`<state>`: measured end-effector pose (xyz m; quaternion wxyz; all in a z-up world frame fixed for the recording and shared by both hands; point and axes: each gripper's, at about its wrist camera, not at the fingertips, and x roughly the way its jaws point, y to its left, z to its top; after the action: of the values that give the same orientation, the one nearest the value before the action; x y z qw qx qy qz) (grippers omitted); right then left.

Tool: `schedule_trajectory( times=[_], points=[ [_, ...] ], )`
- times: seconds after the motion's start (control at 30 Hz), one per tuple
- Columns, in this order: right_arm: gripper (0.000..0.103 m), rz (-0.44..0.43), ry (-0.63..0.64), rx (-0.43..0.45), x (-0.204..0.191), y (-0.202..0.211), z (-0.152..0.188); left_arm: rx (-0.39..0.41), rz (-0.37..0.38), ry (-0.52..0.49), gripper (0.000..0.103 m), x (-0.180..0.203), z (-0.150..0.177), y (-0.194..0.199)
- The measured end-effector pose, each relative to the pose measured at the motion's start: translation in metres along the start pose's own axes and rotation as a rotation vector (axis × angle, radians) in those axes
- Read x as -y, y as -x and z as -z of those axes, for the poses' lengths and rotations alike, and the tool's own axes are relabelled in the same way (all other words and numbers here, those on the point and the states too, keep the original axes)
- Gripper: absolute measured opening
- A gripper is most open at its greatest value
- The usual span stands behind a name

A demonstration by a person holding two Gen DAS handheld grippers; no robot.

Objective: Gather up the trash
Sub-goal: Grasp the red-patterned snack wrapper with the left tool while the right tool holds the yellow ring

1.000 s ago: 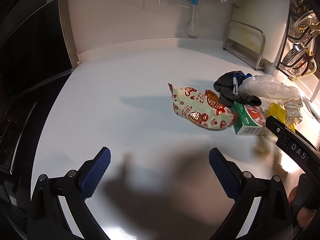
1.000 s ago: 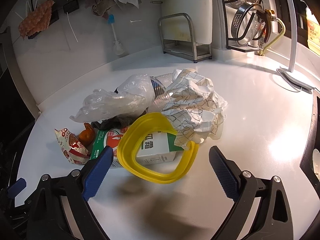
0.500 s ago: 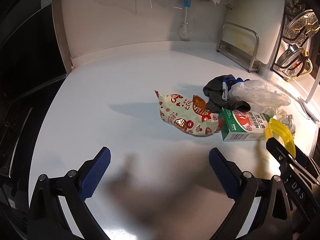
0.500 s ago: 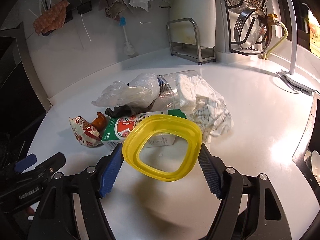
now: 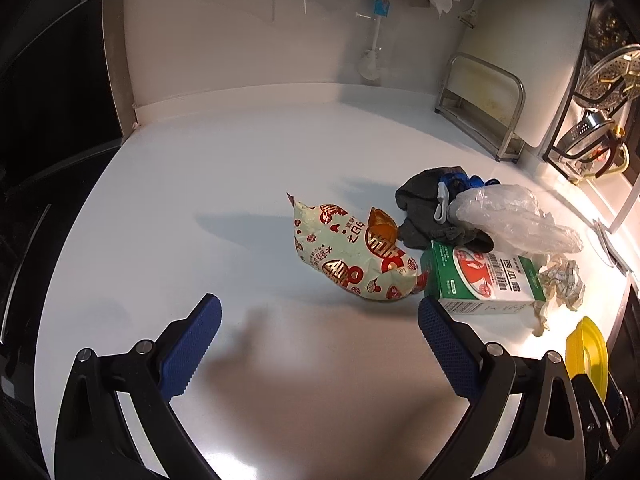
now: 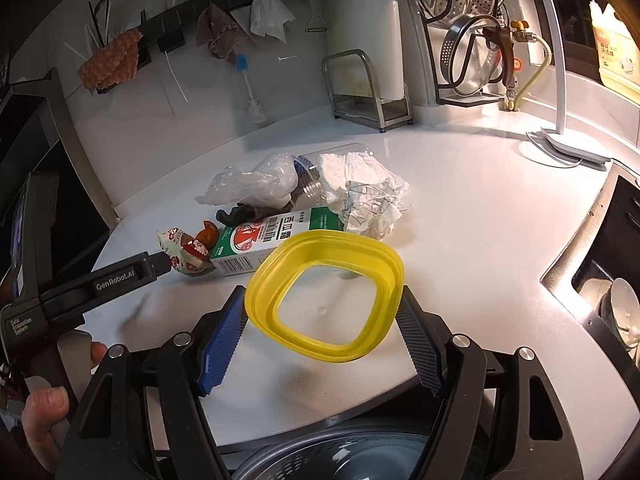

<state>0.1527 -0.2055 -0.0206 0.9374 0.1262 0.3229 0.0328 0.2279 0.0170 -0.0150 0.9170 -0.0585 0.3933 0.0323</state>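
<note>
Yellow ring [image 6: 326,294] now lifted off counter [image 6: 480,216], pinched by right tongs [image 6: 320,338] above bin for disposal; left tongs [image 5: 318,344] spread, empty.

The left gripper [image 5: 318,322] hangs open over the white counter [image 5: 200,200]; a snack bag [image 5: 348,256] lies beside a green carton [image 5: 480,280].

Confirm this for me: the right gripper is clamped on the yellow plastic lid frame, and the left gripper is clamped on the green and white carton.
Half of it is wrong. The right gripper does clamp the yellow plastic lid frame. The left gripper is open and empty; the green and white carton lies on the white counter, as the left wrist view shows.
</note>
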Motion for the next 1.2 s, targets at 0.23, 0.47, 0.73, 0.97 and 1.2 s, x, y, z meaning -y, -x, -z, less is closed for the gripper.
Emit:
schedule_trajectory(
  times=[0.23, 0.47, 0.73, 0.97, 1.2],
  points=[
    [0.071, -0.009, -0.028, 0.028, 0.015, 0.008, 0.0, -0.014, -0.056, 0.086, 0.097, 0.002, -0.022, -0.014],
    [0.071, -0.019, -0.06, 0.036, 0.033, 0.011, 0.002, -0.04, -0.129, 0.1, 0.097, 0.019, -0.028, -0.032],
    [0.071, -0.021, -0.075, 0.058, 0.043, 0.019, 0.003, -0.044, -0.147, 0.138, 0.098, 0.016, -0.024, -0.04],
    [0.071, -0.029, -0.072, 0.068, 0.04, 0.021, 0.002, -0.051, -0.138, 0.166, 0.098, 0.004, -0.016, -0.034],
    [0.071, -0.029, -0.067, 0.073, 0.037, 0.022, 0.002, -0.066, -0.124, 0.214, 0.098, -0.005, -0.012, -0.032]
  ],
)
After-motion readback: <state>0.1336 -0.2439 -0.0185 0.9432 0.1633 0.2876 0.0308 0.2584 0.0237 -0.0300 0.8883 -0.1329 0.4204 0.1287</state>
